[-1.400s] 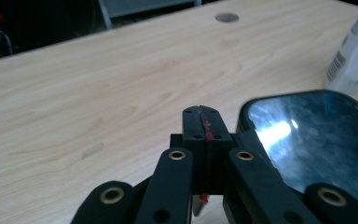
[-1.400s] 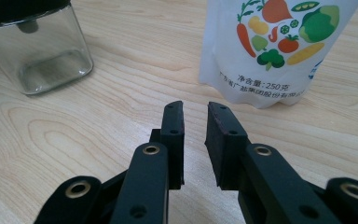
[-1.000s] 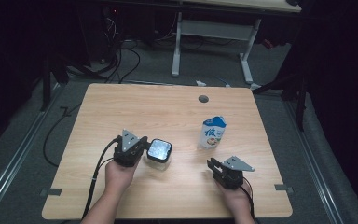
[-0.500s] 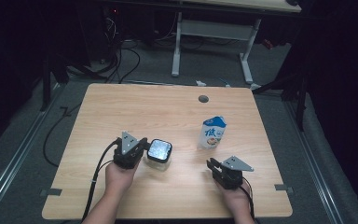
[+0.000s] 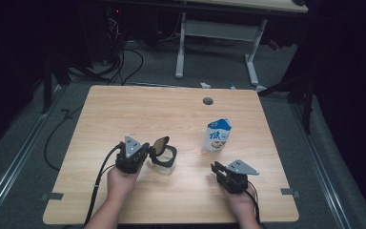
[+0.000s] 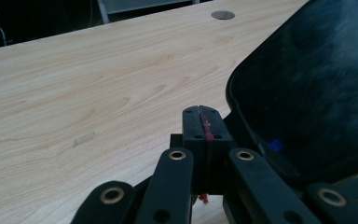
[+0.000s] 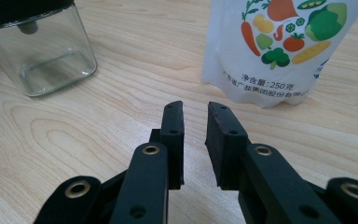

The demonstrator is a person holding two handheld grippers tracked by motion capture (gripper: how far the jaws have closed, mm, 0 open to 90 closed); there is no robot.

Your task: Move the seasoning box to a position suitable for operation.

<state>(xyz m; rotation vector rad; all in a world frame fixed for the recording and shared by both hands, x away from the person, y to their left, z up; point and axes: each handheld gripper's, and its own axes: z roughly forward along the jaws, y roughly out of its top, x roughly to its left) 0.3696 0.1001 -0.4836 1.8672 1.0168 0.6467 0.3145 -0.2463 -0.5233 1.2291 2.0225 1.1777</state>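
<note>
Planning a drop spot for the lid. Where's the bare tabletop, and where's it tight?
Free: the far-left stretch of the table, beyond the left gripper, and the near strip between both hands. Free too: the far edge around the grommet hole. Tight: the middle, where the glass jar, its raised lid, the pouch and the right gripper cluster.

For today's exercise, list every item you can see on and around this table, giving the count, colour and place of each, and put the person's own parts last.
Table: one, light wood, centre; round grey hole near its far edge.
Glass jar: one, clear with black rim, left of centre.
Jar lid: one, dark, tilted up over the jar.
Pouch: one, white and blue with vegetable print, standing right of centre.
Desk frame: one, white, behind the table.
Cables: several, black, on the floor behind.
Left gripper: one, black, jaws shut, at the jar lid.
Right gripper: one, black, jaws slightly apart, holding nothing.
</note>
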